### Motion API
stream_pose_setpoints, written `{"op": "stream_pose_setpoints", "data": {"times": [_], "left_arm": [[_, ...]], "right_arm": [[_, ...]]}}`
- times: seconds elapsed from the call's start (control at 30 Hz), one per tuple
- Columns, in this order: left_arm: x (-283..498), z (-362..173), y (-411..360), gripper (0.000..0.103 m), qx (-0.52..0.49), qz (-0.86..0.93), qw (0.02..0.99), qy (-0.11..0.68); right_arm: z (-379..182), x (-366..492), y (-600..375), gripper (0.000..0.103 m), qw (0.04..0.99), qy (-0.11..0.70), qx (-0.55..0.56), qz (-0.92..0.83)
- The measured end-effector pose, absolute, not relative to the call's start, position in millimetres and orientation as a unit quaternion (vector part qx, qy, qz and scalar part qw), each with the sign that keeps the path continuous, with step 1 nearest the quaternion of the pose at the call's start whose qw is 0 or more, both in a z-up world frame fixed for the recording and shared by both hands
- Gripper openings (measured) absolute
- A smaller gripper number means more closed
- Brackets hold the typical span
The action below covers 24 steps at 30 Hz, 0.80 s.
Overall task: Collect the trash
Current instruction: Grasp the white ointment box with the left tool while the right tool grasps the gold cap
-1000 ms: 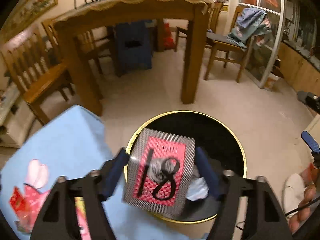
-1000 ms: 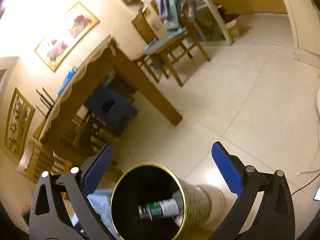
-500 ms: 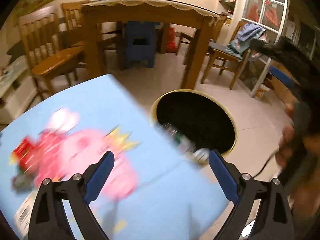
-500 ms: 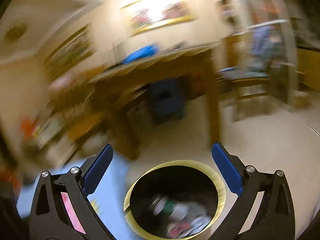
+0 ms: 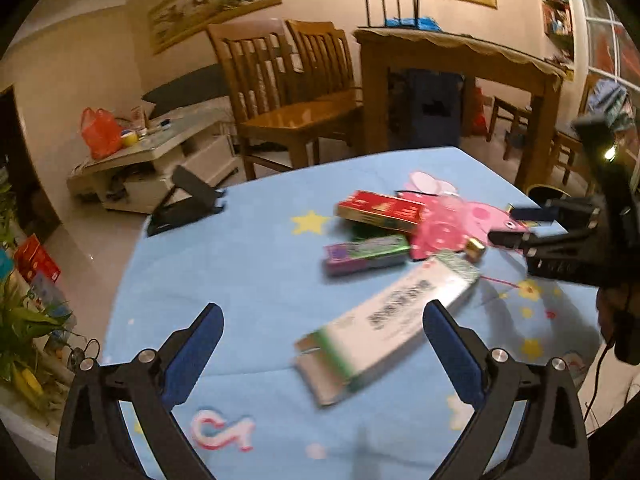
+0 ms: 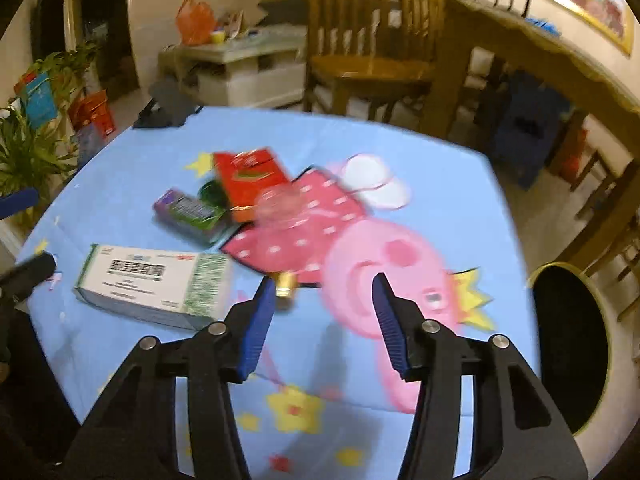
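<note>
Blue cartoon cloth covers the surface (image 5: pixel 248 280), w/ trash spread across it: white-green box (image 5: pixel 388 320) nearest the left claw (image 5: pixel 322 354), purple pack (image 5: pixel 366 254) & red box (image 5: pixel 380 210) behind it, small gold item (image 6: pixel 285 282) just by the right claw's left finger. Left claw spread wide, empty, above the white-green box. Right claw (image 6: pixel 324 320) parted narrower, empty, over the pink pig print. Gold-rimmed bin (image 6: pixel 568 356) sits on the floor at the surface's right edge.
</note>
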<state>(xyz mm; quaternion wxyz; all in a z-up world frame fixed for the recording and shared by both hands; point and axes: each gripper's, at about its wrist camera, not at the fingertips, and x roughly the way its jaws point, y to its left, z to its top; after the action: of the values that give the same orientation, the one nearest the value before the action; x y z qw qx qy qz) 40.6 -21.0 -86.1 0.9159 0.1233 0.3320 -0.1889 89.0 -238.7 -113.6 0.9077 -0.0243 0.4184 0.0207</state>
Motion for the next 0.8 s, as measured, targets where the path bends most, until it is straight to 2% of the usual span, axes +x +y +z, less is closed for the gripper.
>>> {"op": "stream_pose_setpoints", "data": {"times": [0.13,0.3,0.33,0.43,0.6,0.8], "left_arm": [[42.1,-90.2,-11.6,0.096,0.118,-0.188,0.916,0.334],[44.2,-93.4,-7.9,0.096,0.113,-0.216,0.908,0.342],[44.6,-95.0,-7.5,0.096,0.114,-0.222,0.906,0.343],[48.1,-98.7,-18.2,0.096,0.130,-0.259,0.890,0.351],[60.7,-102.4,-43.5,0.096,0.177,-0.318,0.860,0.357],[74.4,-130.4,-84.7,0.095,0.296,-0.422,0.775,0.365]], "right_arm": [[-126.0,102.2,-228.9,0.049,0.902,0.431,-0.021,0.018],[-148.6,110.8,-232.3,0.033,0.891,0.452,-0.023,0.024],[-150.8,111.1,-232.8,0.021,0.890,0.454,-0.021,0.030],[-149.7,111.7,-234.7,0.021,0.882,0.464,0.019,0.081],[-129.5,98.4,-251.3,0.021,0.893,0.442,0.051,0.071],[-103.8,75.5,-283.6,0.021,0.907,0.410,0.081,0.056]]}}
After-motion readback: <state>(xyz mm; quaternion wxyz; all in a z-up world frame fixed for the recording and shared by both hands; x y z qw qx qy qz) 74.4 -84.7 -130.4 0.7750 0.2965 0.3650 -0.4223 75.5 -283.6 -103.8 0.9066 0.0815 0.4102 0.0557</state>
